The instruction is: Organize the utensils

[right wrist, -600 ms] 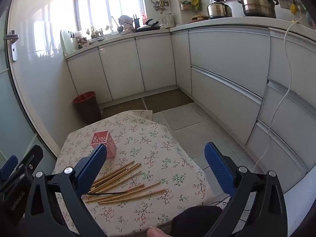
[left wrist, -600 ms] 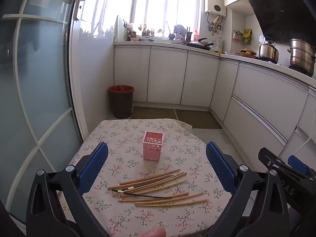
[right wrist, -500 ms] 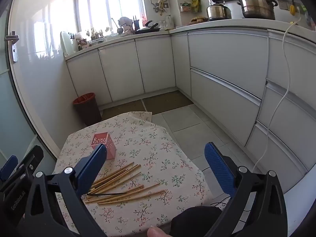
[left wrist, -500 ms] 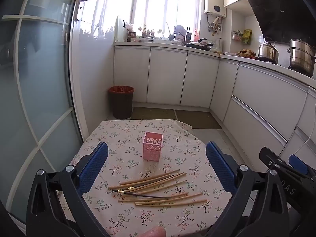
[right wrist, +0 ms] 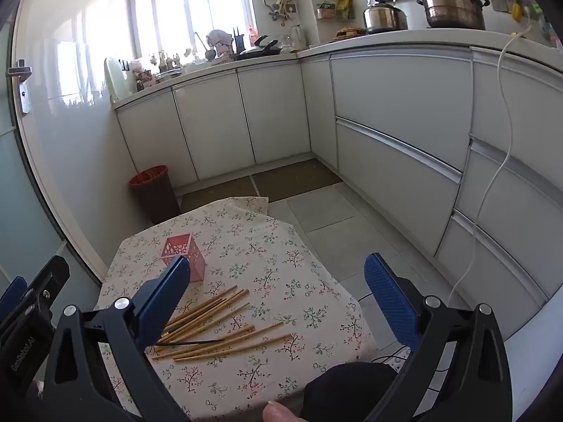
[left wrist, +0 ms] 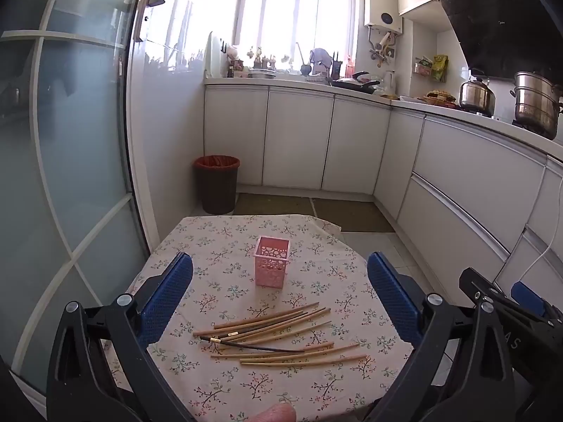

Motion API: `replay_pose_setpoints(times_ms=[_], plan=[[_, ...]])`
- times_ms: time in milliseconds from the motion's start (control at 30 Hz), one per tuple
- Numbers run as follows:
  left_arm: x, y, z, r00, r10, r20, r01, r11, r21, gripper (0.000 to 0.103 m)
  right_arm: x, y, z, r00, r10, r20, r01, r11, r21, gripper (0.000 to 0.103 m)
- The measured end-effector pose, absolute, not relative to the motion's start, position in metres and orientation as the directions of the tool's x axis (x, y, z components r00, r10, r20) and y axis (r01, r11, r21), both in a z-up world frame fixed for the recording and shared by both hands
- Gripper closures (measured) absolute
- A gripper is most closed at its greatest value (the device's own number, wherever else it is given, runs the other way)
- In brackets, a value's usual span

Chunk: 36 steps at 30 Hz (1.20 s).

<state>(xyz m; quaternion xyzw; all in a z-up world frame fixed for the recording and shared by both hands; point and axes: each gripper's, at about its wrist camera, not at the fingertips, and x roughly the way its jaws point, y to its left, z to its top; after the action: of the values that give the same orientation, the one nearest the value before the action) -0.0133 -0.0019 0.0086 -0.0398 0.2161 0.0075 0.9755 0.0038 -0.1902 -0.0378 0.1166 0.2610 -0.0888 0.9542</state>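
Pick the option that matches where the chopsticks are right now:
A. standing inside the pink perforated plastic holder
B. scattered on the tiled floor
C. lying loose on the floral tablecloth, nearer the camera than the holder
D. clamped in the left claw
C: the wooden chopsticks lie flat in a loose pile on the floral tablecloth, in front of the pink perforated plastic holder, which has none in it.

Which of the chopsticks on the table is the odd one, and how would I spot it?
On the floral tablecloth, just nearer the camera than the pink holder, lies a loose fan of bamboo chopsticks. Across them lies the dark chopstick, the only near-black one, with a gold band near its left end.
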Motion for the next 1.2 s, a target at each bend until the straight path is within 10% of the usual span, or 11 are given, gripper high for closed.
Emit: replay_pose_setpoints(times_ms=[1200], plan=[[-0.0046, -0.0083, -0.0007, 0.887, -0.002, -0.461, -0.037, 0.996, -0.075, 0.007, 0.012, -0.1979, -0.0477, 0.825, -0.097, -0.556, 0.242, 0.951, 0.194, 0.007]])
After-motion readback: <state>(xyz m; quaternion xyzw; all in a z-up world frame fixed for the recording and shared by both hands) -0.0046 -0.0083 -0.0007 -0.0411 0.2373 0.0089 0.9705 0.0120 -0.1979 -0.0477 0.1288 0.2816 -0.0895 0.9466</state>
